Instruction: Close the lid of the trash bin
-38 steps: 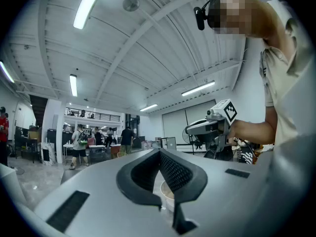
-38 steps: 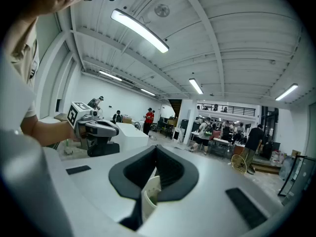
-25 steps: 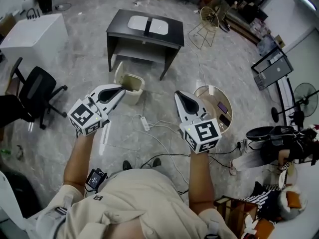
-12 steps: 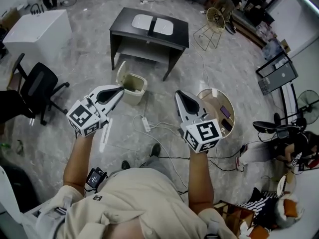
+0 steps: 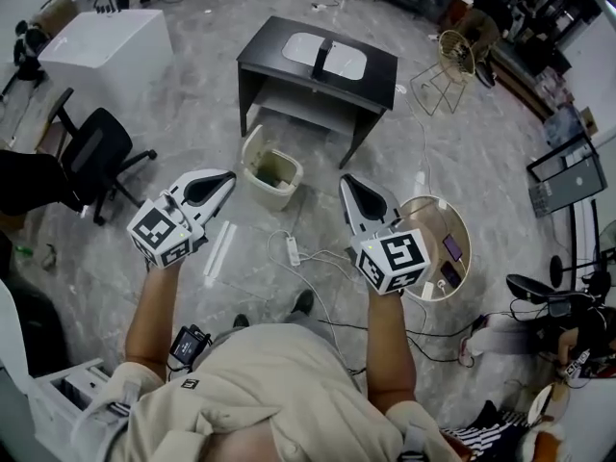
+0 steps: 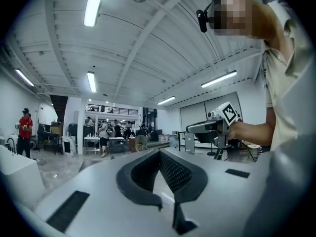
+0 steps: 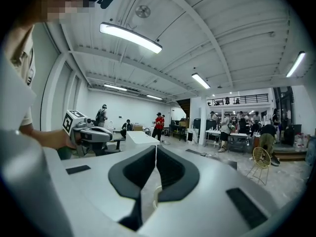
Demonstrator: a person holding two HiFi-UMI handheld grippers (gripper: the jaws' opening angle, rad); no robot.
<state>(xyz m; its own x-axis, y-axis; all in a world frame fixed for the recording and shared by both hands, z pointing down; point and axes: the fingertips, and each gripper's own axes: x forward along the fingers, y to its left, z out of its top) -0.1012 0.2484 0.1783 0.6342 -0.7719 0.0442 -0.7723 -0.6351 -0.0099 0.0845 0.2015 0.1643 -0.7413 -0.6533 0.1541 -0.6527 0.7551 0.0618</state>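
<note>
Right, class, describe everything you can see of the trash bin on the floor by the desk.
The trash bin is a small, cream, plastic-looking box with rounded corners. It stands upright on the grey floor, just in front of the dark desk. Its lid is open and stands up along the bin's left edge, so the dim inside shows, though any contents can't be made out. Only the floor touches it: the left hand-held gripper and right hand-held gripper are both clear of it.

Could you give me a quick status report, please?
Left tongs, right tongs shut, empty. Trash bin lid open, untouched. Power strip, cables on floor ahead.
</note>
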